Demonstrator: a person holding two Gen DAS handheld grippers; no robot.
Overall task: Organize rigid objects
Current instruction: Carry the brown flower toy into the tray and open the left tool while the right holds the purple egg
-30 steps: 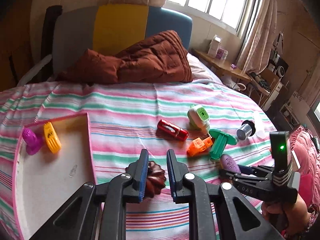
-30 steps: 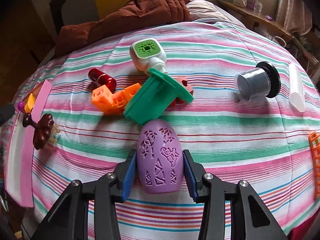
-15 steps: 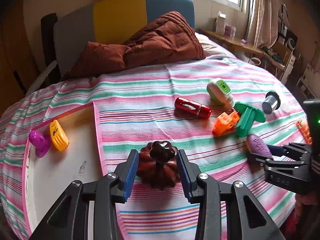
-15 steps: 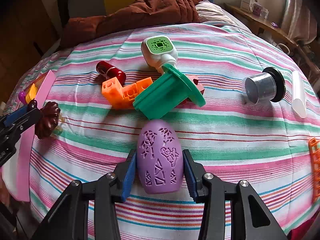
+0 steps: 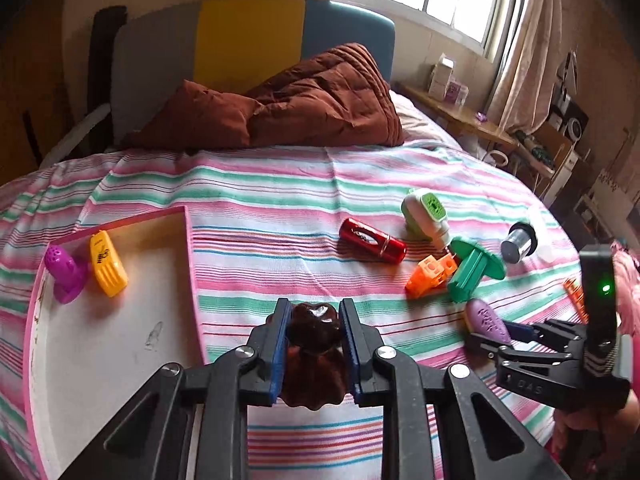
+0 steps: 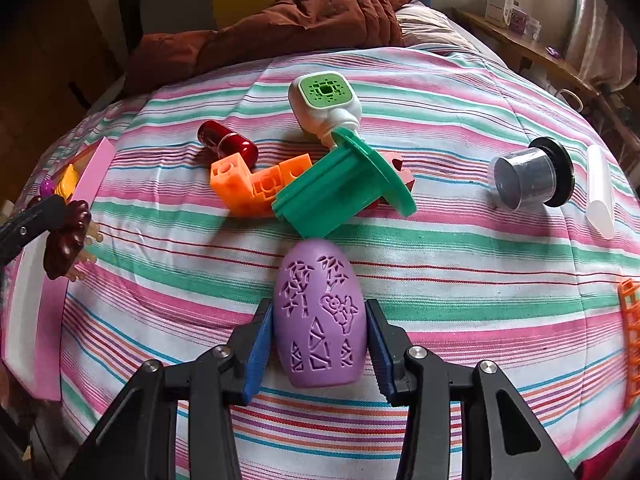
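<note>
Brown and glossy, the fluted toy [image 5: 314,354] sits clamped between the blue pads of our left gripper [image 5: 313,350], whose jaws have just been closing onto it; it hangs just beside the near corner of the pink-rimmed tray [image 5: 191,264], over the striped bedspread [image 5: 280,200]. Our right gripper [image 6: 319,334] is pressed shut on the purple egg-shaped piece [image 6: 320,316], low over the bedspread.

As we judge it, the sorting is only begun. Two things already lie in the tray: a purple stamp [image 5: 64,276] and a yellow piece [image 5: 107,268], close together at its far end. Two more are in our grip and not yet placed.

Left on the bed are the red tube [image 5: 372,240], the white and green gadget [image 5: 424,214], the orange blocks [image 5: 430,276], the green flanged piece [image 5: 472,272], the black-capped clear cup [image 5: 518,240], a white stick [image 6: 600,196] and an orange lattice [image 6: 630,336] at the right edge.

Nothing stands between the brown toy and the tray's bare floor. The green piece lies just ahead of the egg, leaning over the orange blocks, so that cluster may need untangling. A brown quilt [image 5: 304,108] lies well back, out of our way.
</note>
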